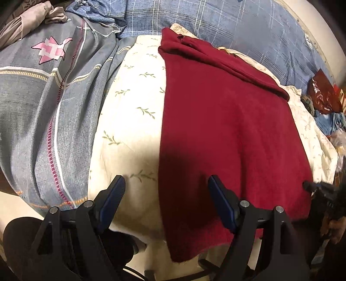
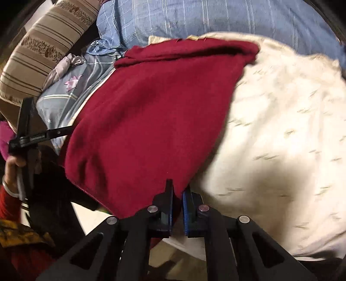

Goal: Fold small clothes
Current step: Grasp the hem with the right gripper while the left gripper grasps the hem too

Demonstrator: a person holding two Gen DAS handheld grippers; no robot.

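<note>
- right claw (image 2: 177, 190) is pinched down to a thin gap with the near hem of the red garment (image 2: 151, 112) running between its blue pads, so it looks like it has the near right corner clamped
- left claw (image 1: 166, 183) is spread wide with nothing in it, hanging over the garment's near left edge, one finger above the cream cloth, the other above the red
- the red garment lies mostly flat on a cream sheet with little leaf sprigs (image 1: 129, 108) on the bed, its far end already doubled over into a thick rolled band
- handling guess: fuzzy knit or fleece, soft and floppy, light, not slippery. It'll sag and drag rather than hold a crease, so grab right at the corners along the hem, both sides level, and lift together
- left claw's best bite is probably the near left corner that droops over the bed edge, mirroring the right one
- left wrist view gives the left side: a grey-blue patterned quilt (image 1: 43, 97) with a pink star patch beside the cream sheet, the blue plaid bedding (image 1: 216, 19) behind, and some clutter off to the far right
- right wrist view gives the clamp itself, which the left view barely catches, plus a striped pillow (image 2: 47, 43) at the back and the person's left hand (image 2: 13, 166) on the other tool. It's smeared on the right, so the sheet's print is hard to read there
</note>
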